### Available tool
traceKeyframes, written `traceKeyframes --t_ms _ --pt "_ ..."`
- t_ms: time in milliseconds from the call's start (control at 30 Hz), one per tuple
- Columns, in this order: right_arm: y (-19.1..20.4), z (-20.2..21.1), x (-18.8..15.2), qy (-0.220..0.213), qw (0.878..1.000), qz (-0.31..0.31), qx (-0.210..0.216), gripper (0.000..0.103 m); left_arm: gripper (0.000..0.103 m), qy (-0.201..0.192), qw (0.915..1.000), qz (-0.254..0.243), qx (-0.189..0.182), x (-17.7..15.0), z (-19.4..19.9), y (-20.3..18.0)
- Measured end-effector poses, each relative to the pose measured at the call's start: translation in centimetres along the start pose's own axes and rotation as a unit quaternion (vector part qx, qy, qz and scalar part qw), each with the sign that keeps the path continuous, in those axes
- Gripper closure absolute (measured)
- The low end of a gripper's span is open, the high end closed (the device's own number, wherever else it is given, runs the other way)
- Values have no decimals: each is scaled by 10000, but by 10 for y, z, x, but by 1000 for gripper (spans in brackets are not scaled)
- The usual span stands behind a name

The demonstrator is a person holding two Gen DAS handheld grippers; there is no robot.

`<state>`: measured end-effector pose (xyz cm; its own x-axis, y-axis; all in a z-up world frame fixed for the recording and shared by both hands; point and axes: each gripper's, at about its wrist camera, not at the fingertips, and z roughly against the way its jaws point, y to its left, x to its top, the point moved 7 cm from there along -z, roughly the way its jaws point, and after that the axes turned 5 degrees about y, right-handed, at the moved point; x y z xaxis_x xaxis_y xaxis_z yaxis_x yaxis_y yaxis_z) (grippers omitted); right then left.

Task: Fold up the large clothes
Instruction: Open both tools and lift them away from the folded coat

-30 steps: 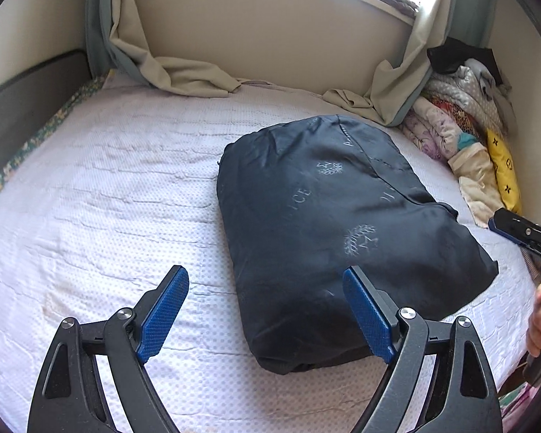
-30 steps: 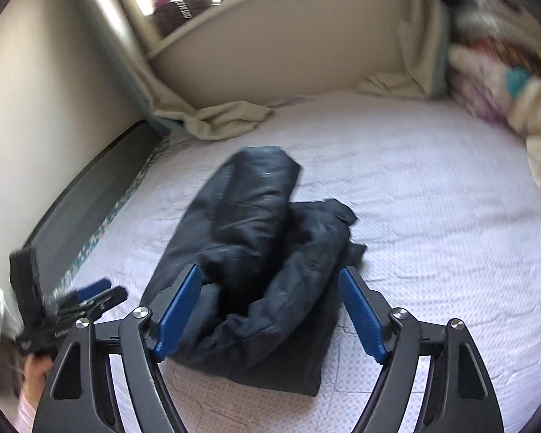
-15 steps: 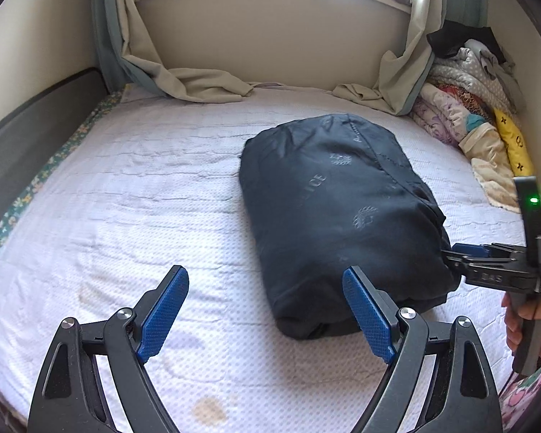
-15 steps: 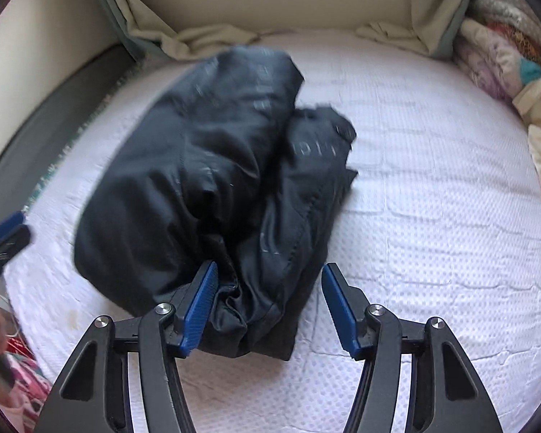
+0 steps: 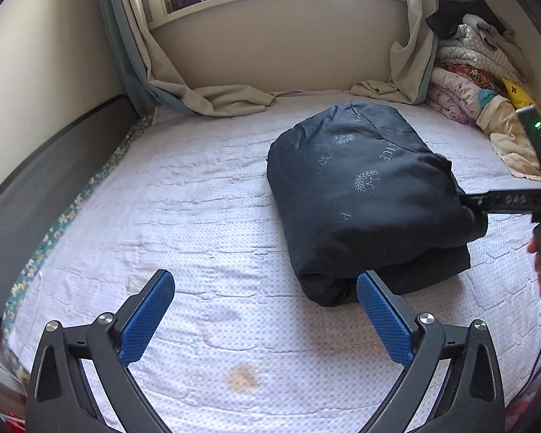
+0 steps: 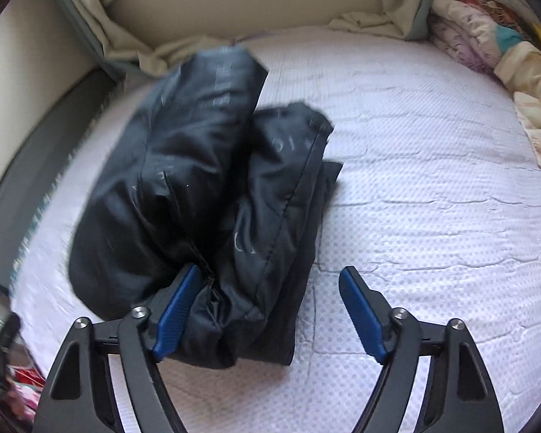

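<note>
A dark navy padded jacket [image 5: 360,195] lies folded in a thick bundle on the white quilted bed [image 5: 198,216]; it also shows in the right wrist view [image 6: 198,198]. My left gripper [image 5: 263,310] is open and empty, low over the bed, its right pad close to the bundle's near corner. My right gripper [image 6: 267,314] is open, with its left finger [image 6: 176,310] pressed into the bundle's near end and the right finger over bare sheet. In the left wrist view the right gripper [image 5: 487,202] reaches the bundle's right side.
Beige curtains [image 5: 212,97] drape onto the bed's far edge under the window. A pile of blankets and clothes [image 5: 472,72] is stacked at the far right. A dark bed frame [image 5: 36,187] runs along the left. A brown stain [image 5: 241,375] marks the near sheet.
My left gripper has drawn back from the jacket, which now looks smaller and further. My right gripper has moved in against the bundle's end, its jaws a little narrower than a second ago.
</note>
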<state>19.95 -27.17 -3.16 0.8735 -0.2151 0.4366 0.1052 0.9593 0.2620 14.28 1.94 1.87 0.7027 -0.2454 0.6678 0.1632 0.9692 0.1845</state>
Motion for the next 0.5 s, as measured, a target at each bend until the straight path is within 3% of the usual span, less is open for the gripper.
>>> traceKeyframes --t_ms 133,300,400,500 --pt "-2 31 -1 -236 9997 -101 23 22 0 61 9999 28 87 -4 3 -1" --pt "7 78 -19 -947 9945 97 -445 11 0 60 10000 36 28 -11 10 -8" --pt "20 89 -43 -1143 9927 200 -332 2 0 142 9997 98 -143 -17 12 -16" --pt "31 88 -66 -1110 9937 134 -70 0 0 289 9992 169 -209 -25 11 -21"
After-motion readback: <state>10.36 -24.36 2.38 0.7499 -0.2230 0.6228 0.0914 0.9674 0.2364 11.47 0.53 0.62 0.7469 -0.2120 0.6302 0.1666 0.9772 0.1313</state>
